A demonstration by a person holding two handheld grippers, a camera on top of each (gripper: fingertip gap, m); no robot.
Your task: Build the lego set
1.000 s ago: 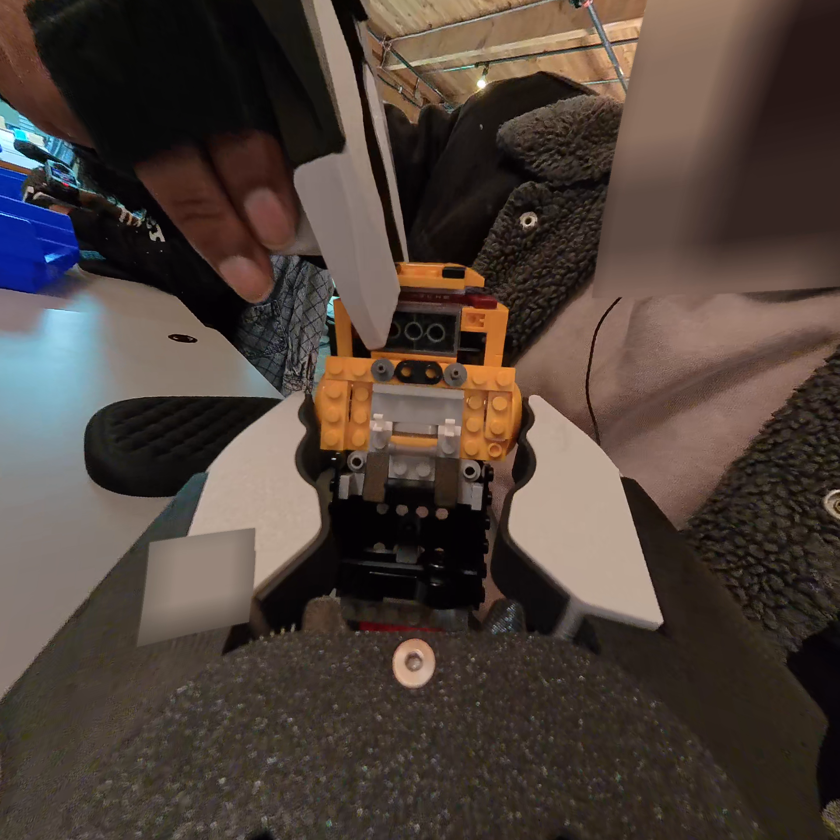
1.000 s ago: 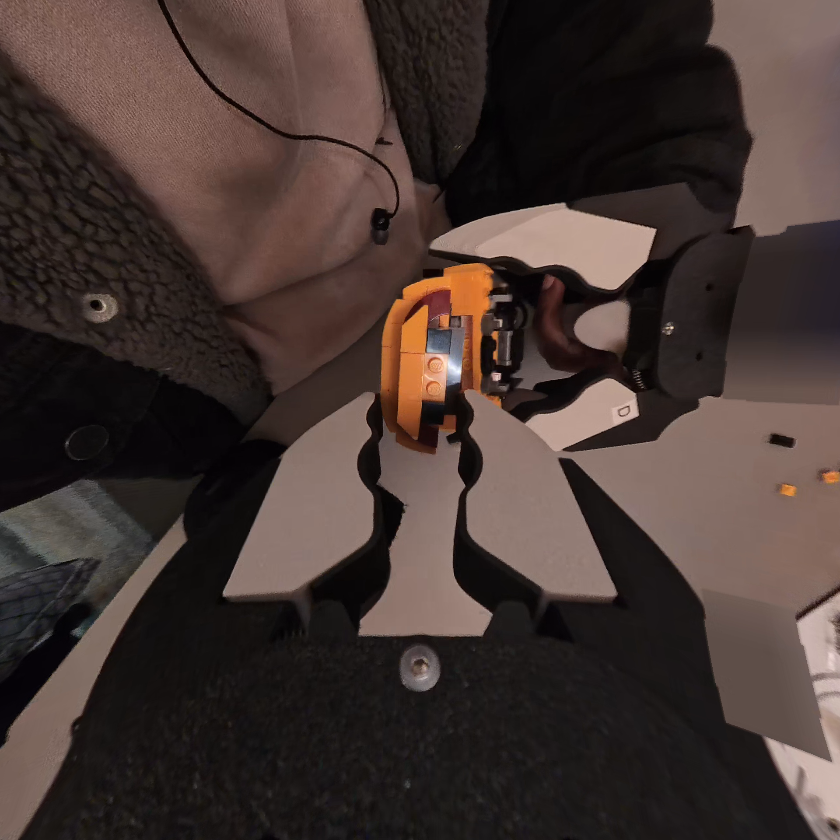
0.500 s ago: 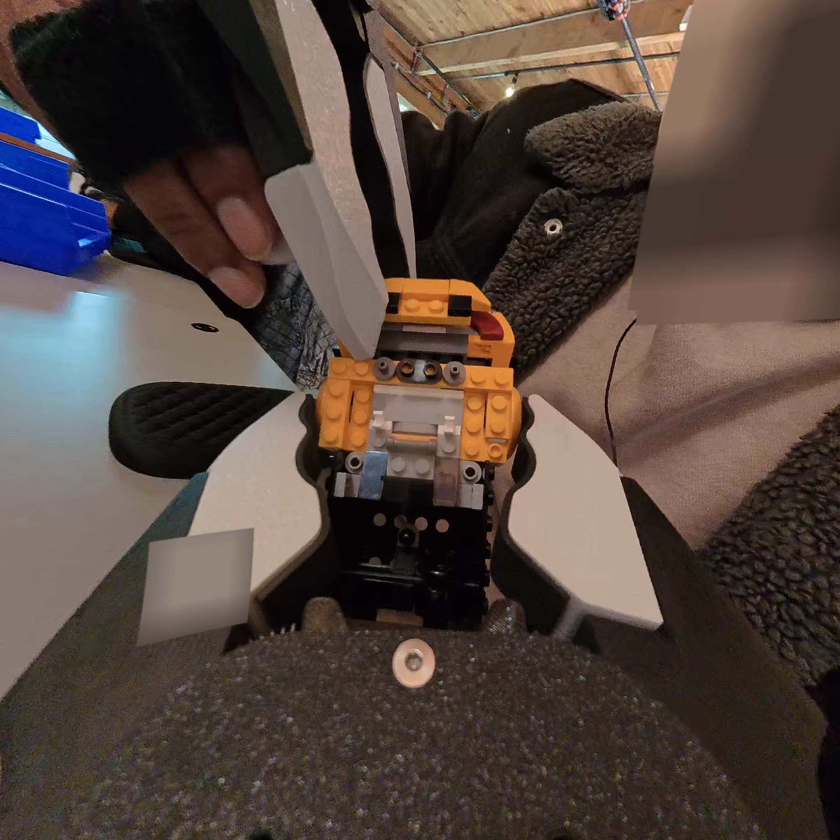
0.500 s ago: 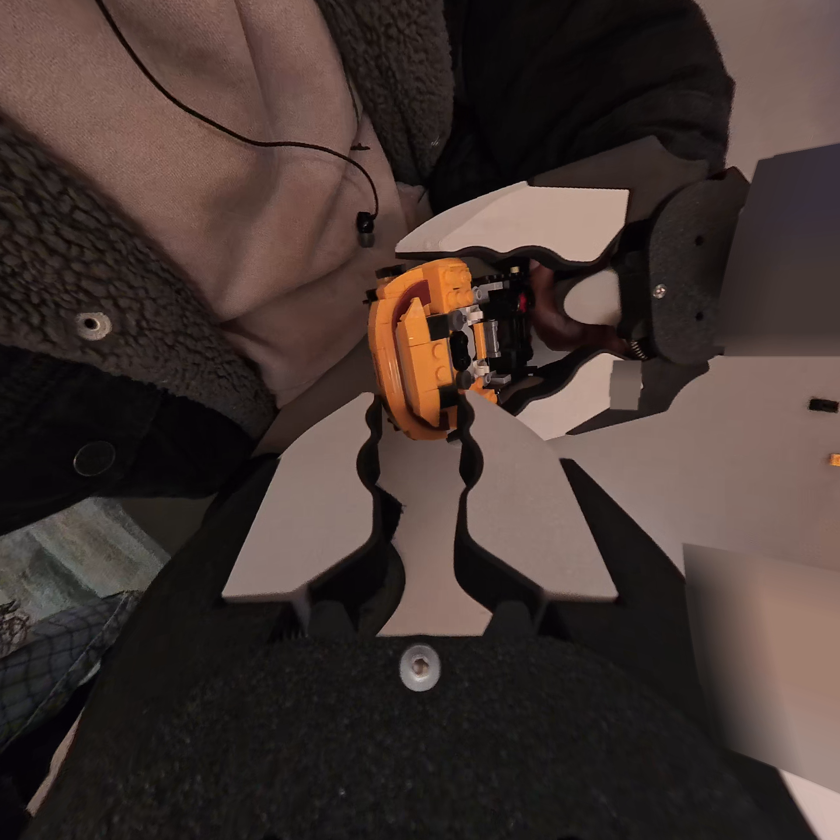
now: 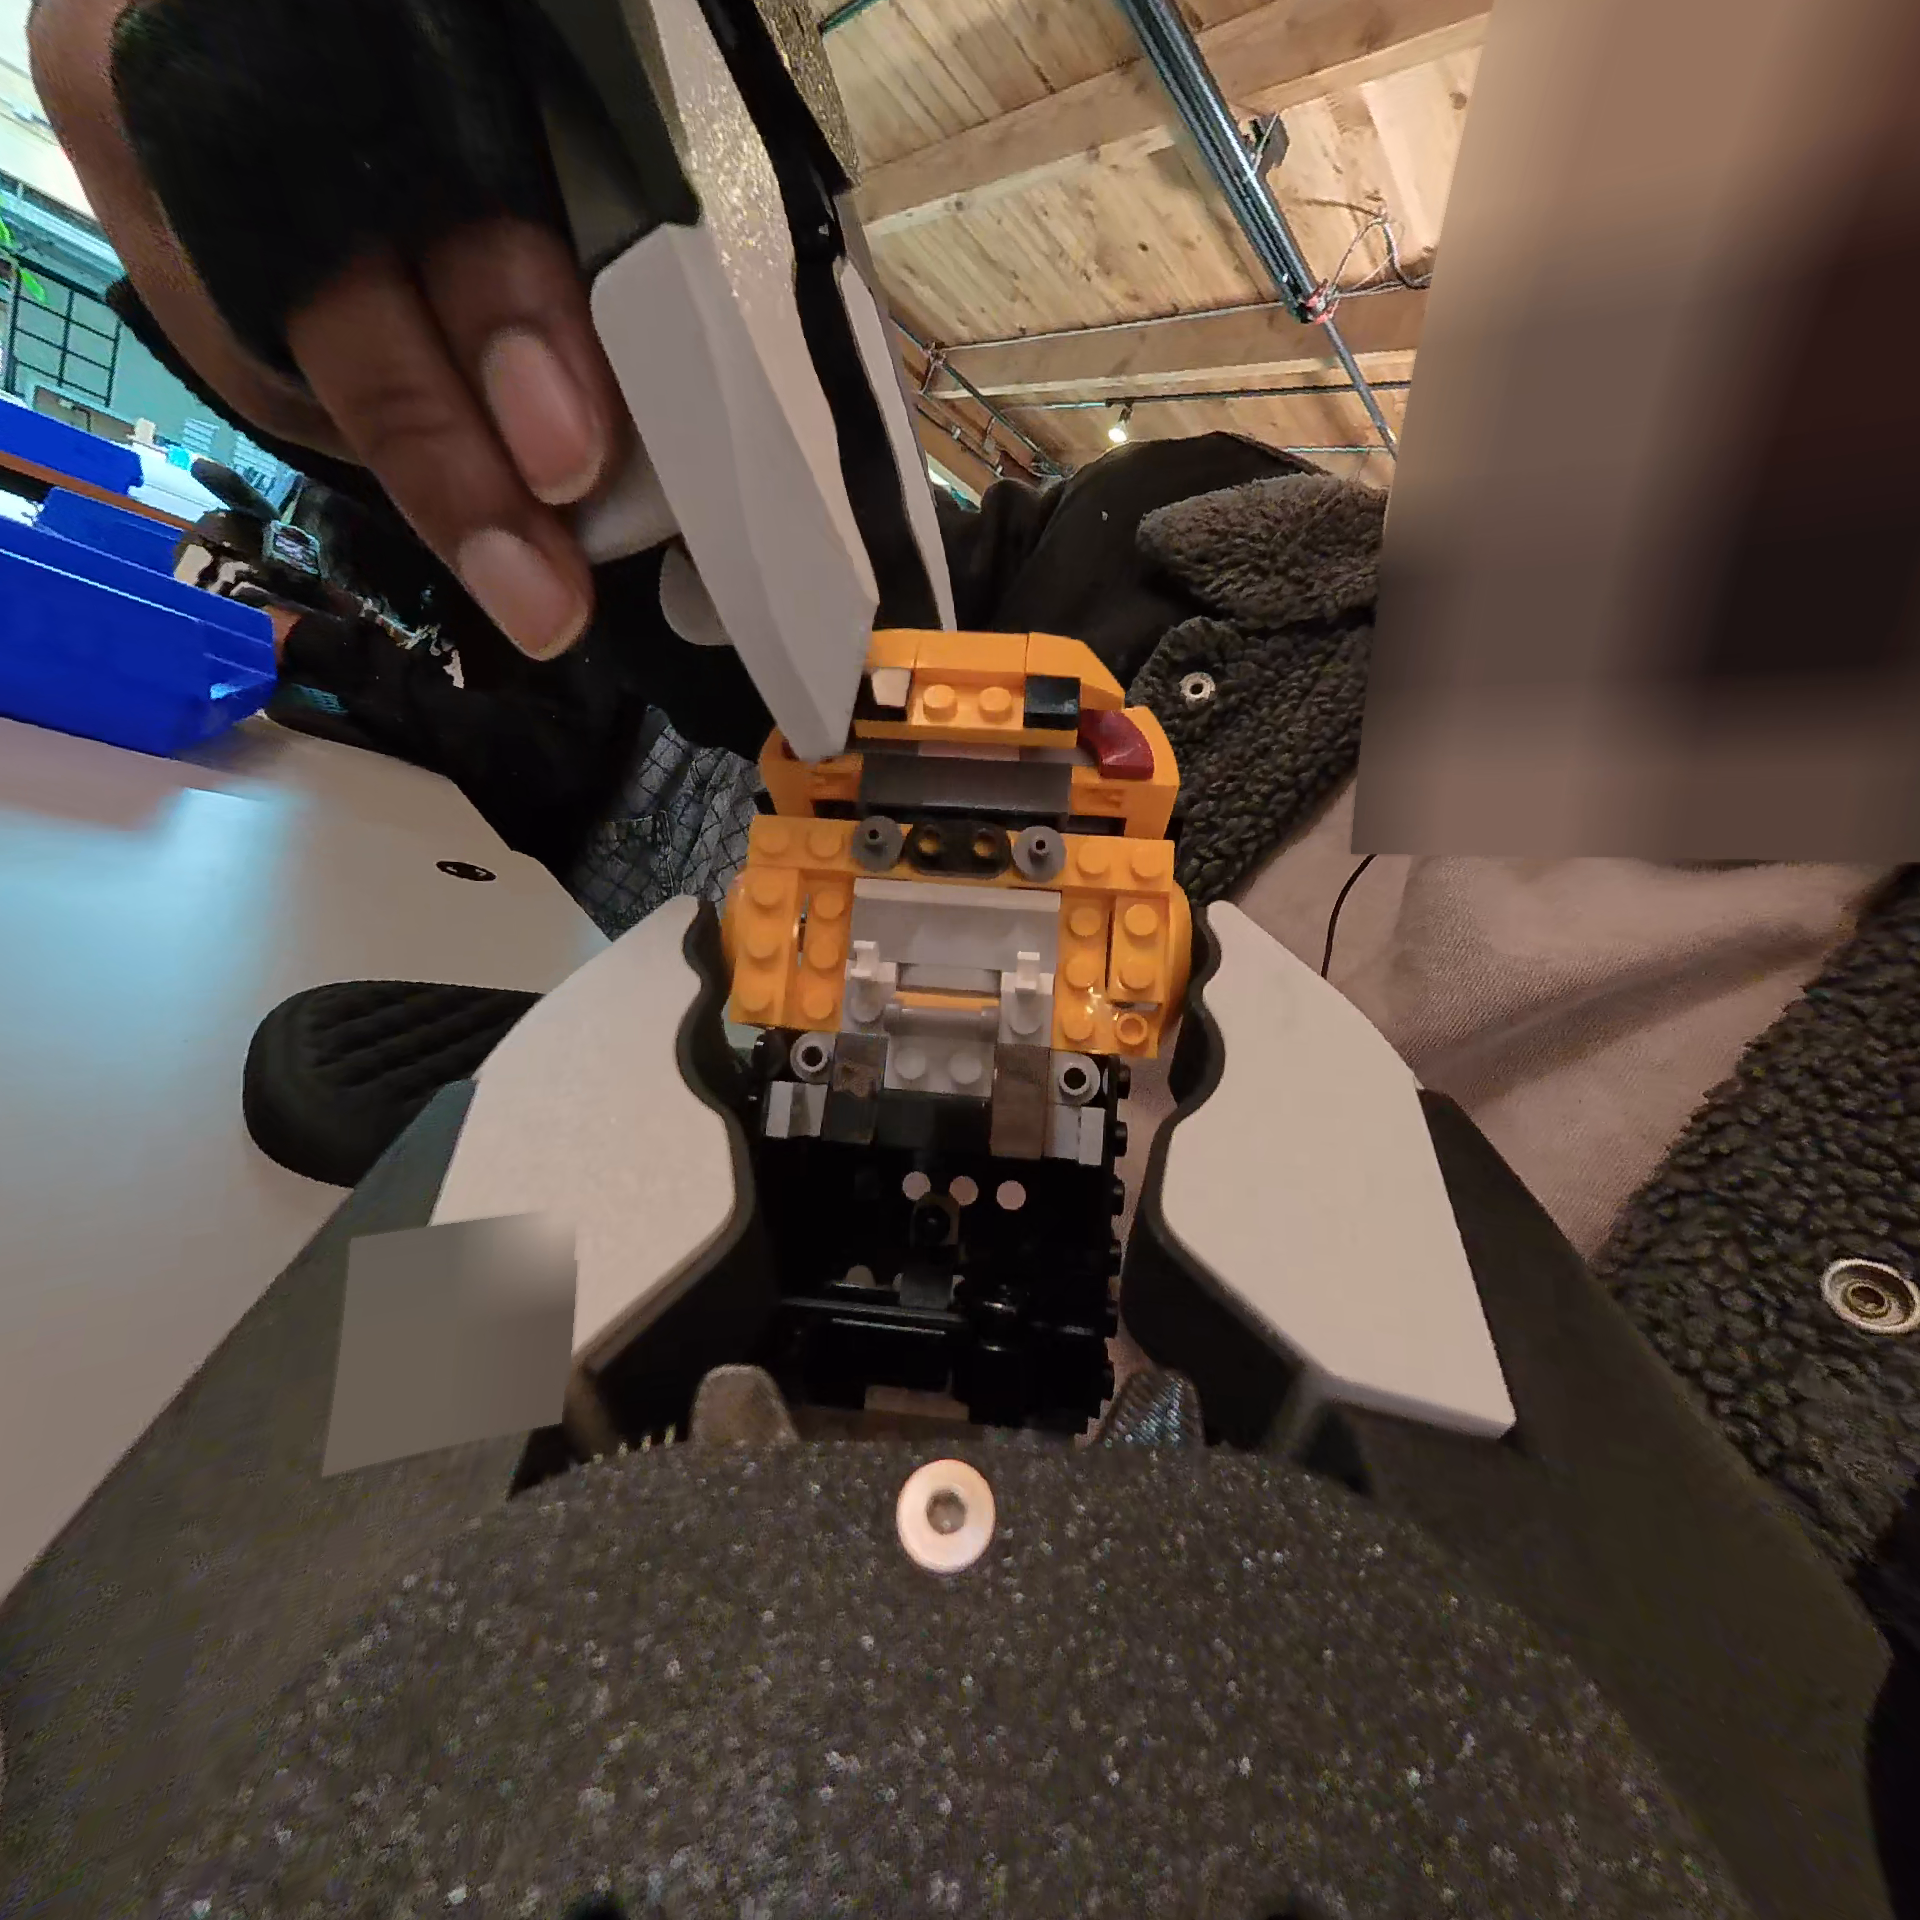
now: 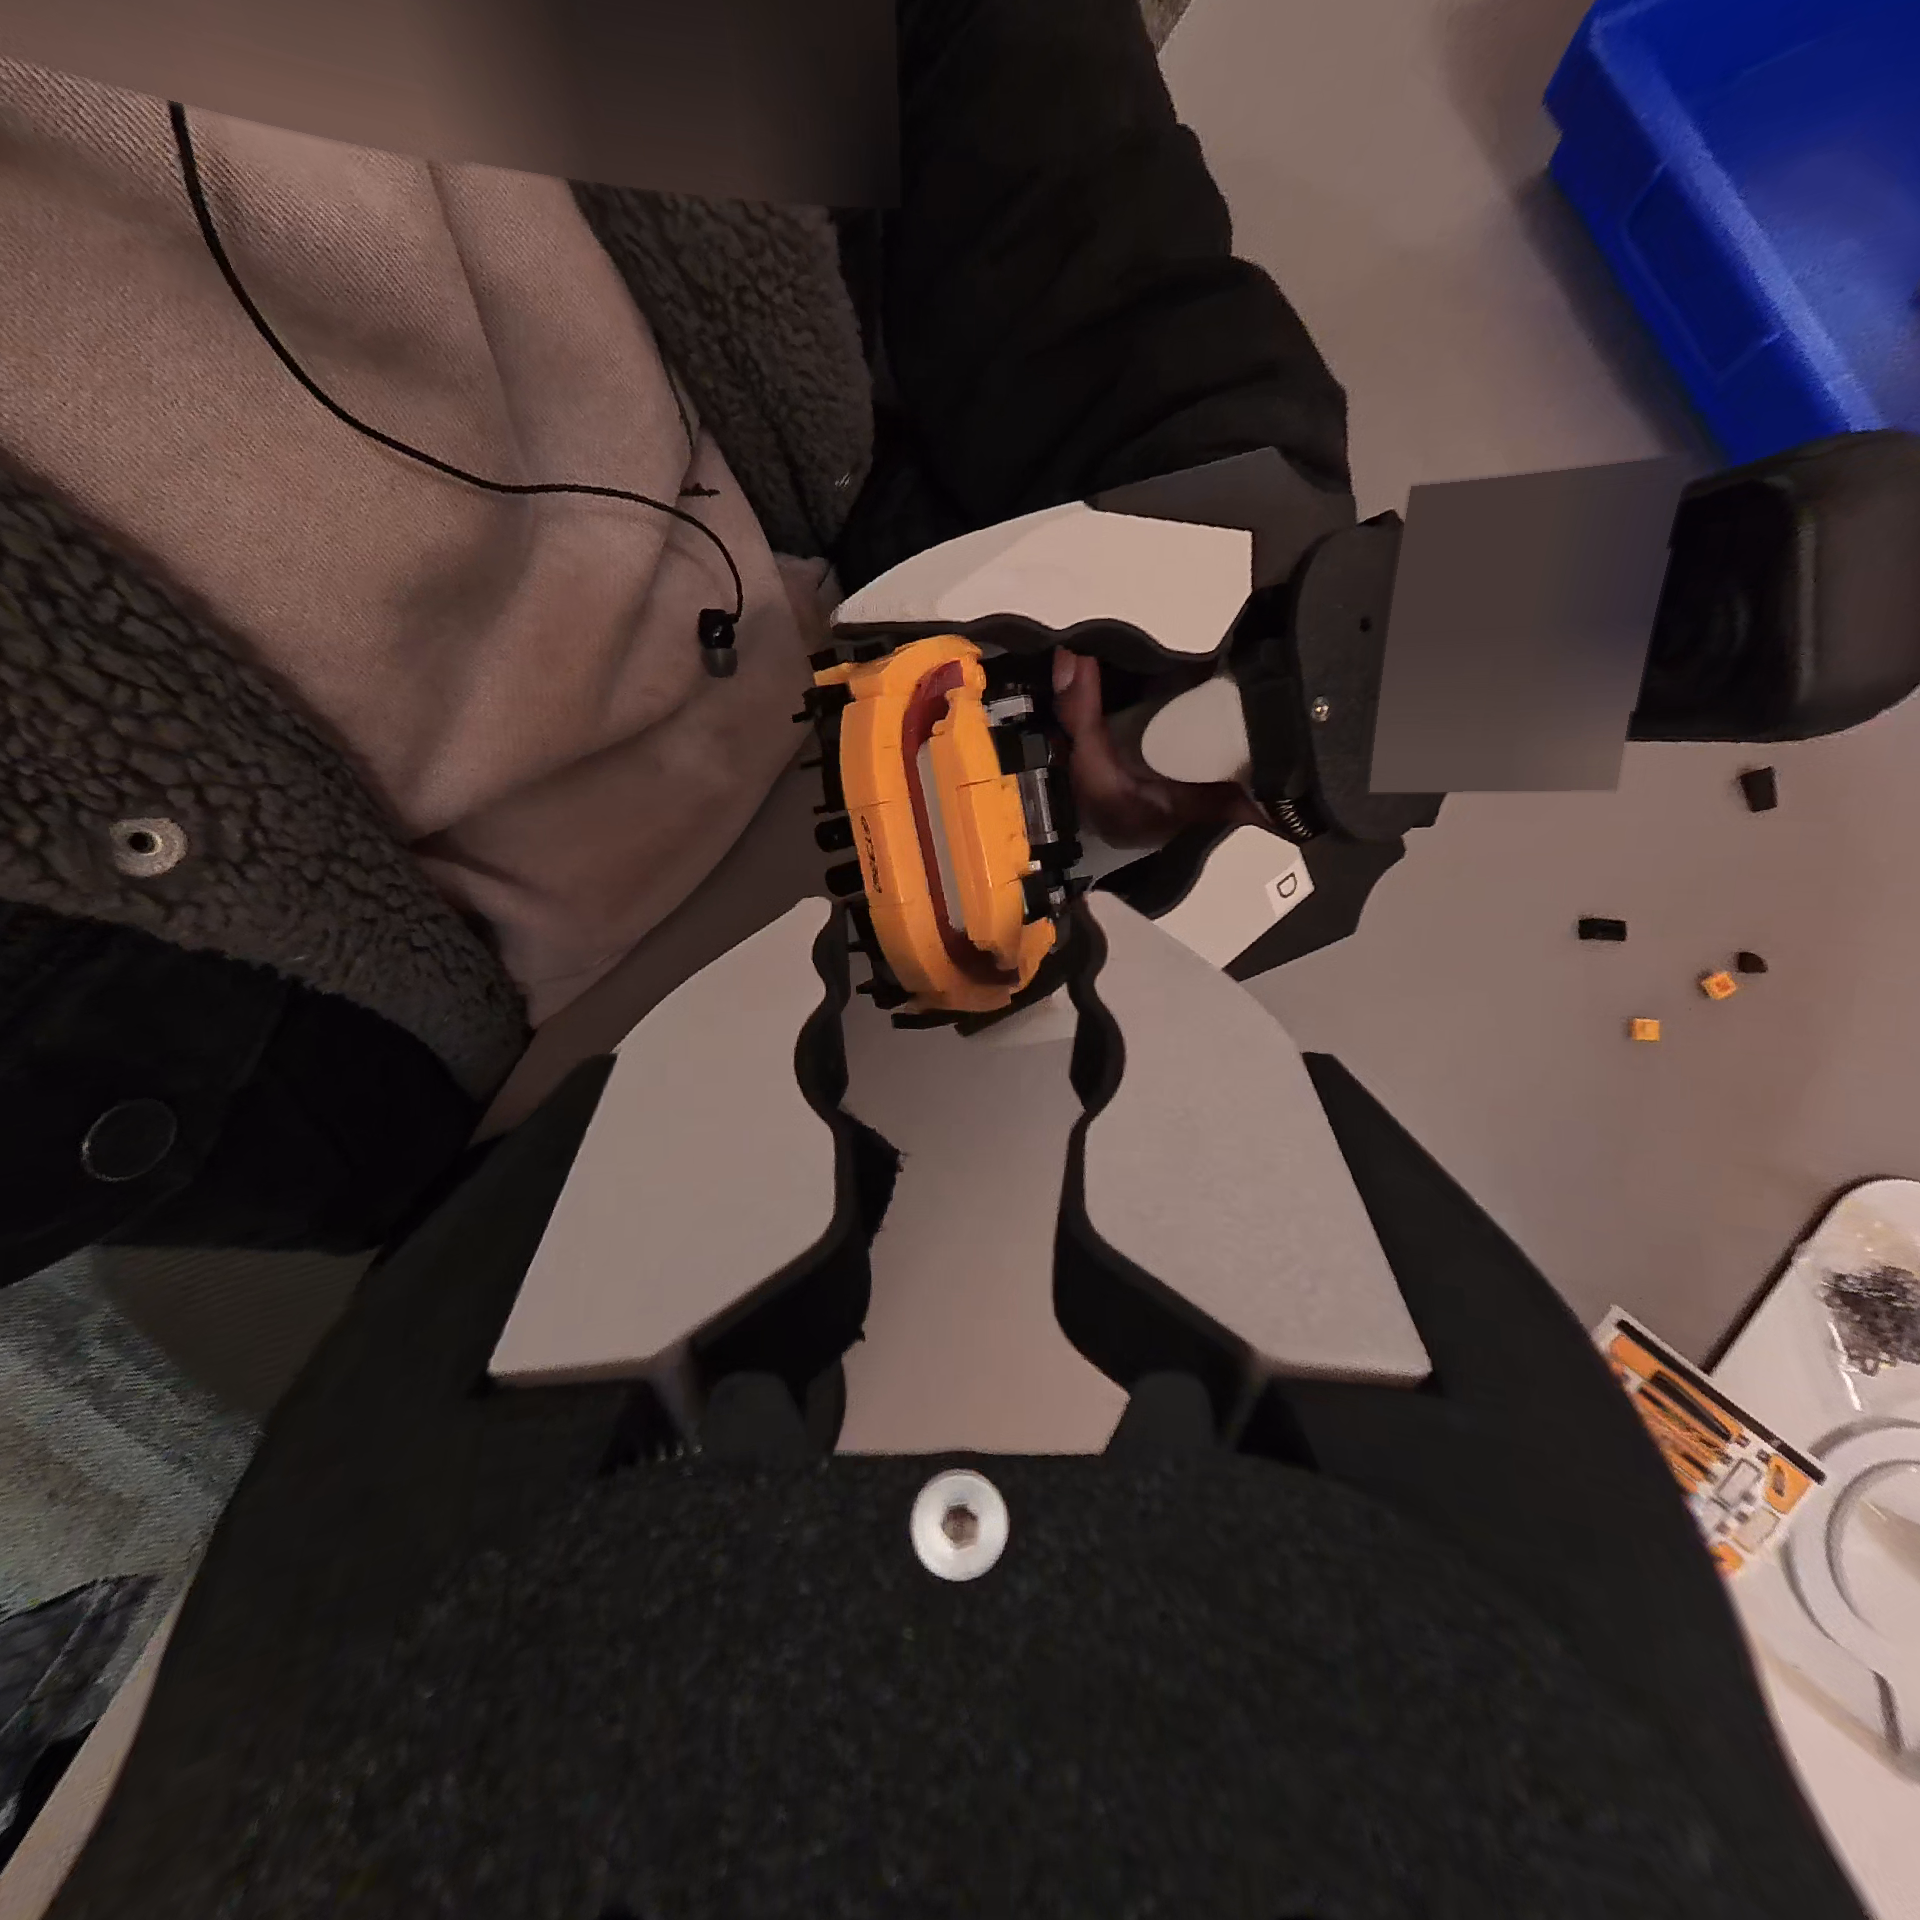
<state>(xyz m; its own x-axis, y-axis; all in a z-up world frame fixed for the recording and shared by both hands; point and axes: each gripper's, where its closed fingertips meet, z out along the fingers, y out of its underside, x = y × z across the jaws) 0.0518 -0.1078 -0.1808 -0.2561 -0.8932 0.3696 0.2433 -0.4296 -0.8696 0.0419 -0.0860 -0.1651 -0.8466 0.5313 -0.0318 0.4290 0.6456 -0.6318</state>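
My left gripper (image 5: pixel 951 920) is shut on an orange and black lego car (image 5: pixel 956 935), pads against its two sides, and holds it up in front of a person's chest. The car also shows in the right wrist view (image 6: pixel 914 821), between the left gripper's fingers (image 6: pixel 1081 561). My right gripper (image 6: pixel 961 914) is open, its tips standing on either side of the car's end. In the left wrist view one right finger (image 5: pixel 769 571) rests its tip on the front left corner of the car's orange top section (image 5: pixel 966 707). The other finger passes behind it.
A person in a fleece jacket (image 6: pixel 312 675) sits close behind the car. On the grey table (image 6: pixel 1558 1039) lie small loose black and orange pieces (image 6: pixel 1714 982), a sticker sheet (image 6: pixel 1704 1444) and a white plate (image 6: pixel 1849 1558). A blue bin (image 6: pixel 1745 208) stands farther off. The tips of both grippers are at nearly the same place.
The car's orange top section has swung down toward the body. My right gripper's jaws have widened around it. My left gripper keeps its hold on the car.
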